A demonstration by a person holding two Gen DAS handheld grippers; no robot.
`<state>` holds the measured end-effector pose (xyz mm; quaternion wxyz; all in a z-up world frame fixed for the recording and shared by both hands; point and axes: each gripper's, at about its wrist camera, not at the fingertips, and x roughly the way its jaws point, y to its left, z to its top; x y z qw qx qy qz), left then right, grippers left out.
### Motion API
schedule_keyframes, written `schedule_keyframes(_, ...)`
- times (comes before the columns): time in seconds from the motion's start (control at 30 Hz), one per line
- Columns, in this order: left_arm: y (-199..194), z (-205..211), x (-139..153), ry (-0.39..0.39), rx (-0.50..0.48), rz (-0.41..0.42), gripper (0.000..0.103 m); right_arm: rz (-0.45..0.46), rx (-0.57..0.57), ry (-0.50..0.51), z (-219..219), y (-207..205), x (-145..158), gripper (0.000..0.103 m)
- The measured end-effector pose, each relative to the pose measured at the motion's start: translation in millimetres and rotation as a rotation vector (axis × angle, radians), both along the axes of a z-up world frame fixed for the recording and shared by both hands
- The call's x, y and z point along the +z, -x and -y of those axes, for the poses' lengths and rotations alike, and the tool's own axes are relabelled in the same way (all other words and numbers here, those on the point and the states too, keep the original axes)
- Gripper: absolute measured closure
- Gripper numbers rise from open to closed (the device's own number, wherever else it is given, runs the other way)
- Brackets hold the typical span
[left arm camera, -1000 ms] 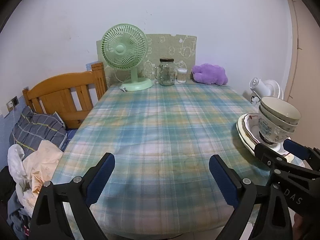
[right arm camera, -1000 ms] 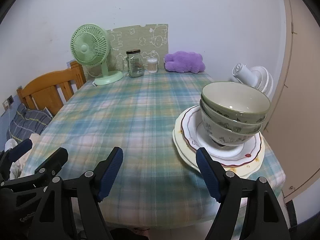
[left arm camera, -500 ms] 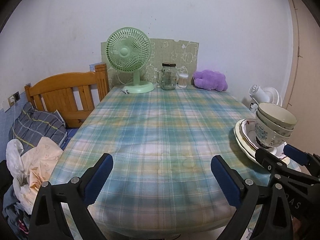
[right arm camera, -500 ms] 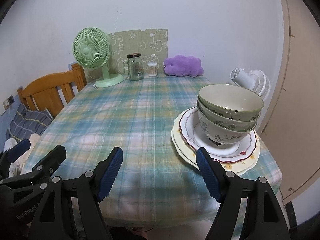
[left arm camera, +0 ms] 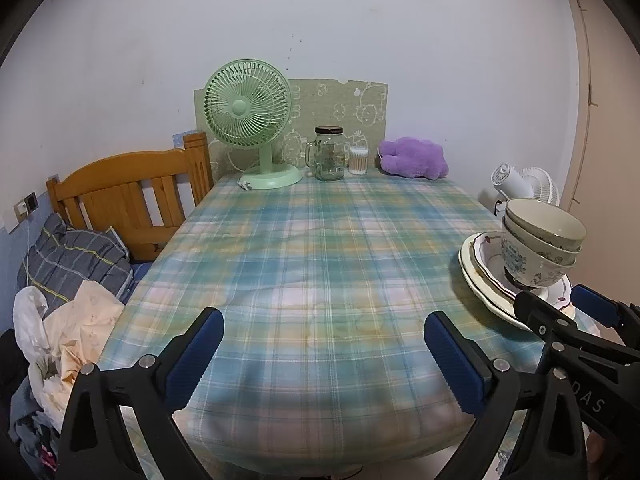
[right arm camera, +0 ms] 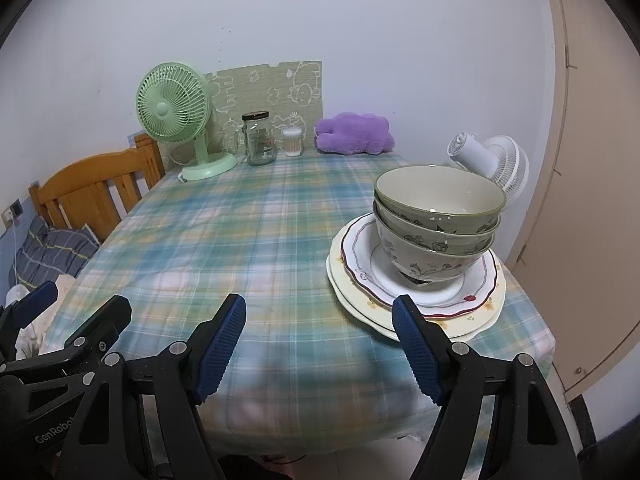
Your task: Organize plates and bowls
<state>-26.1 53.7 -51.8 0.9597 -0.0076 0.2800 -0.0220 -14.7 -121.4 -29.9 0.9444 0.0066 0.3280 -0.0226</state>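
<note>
Three nested patterned bowls (right arm camera: pixel 438 216) stand on a stack of plates (right arm camera: pixel 476 304) near the table's right front corner; in the left wrist view the bowls (left arm camera: pixel 540 248) and plates (left arm camera: pixel 474 268) are at the right. My right gripper (right arm camera: pixel 319 320) hovers open over the front of the checked tablecloth (right arm camera: pixel 248 240), its right finger just short of the plates' rim. My left gripper (left arm camera: pixel 323 340) is open above the table's front edge, left of the stack. Each gripper shows in the other's view: right gripper (left arm camera: pixel 556 300), left gripper (right arm camera: pixel 84 300). Nothing is held.
At the far end stand a green fan (left arm camera: pixel 248 120), a glass jar (left arm camera: pixel 329 154), a cotton-swab pot (left arm camera: pixel 359 160) and a purple plush (left arm camera: pixel 414 158). A wooden headboard (left arm camera: pixel 128 196) and piled clothes (left arm camera: pixel 72 300) lie left. A white fan (right arm camera: pixel 492 160) and a door (right arm camera: pixel 592 160) are right.
Both views have drifted only slightly. The grippers stay open and the bowls and plates have not moved.
</note>
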Motion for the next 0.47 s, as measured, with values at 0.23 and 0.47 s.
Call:
schedule_keyframes(0.23,2.2,0.4,2.6,0.001,-0.001,0.007,0.000,0.005,0.000,0.002,0.1,2.1,4.2,0.025)
schedule_keyframes(0.47,5.2,1.6,2.9,0.003,0.000,0.004,0.000,-0.001,-0.007,0.004,1.0,4.8,4.0,0.025)
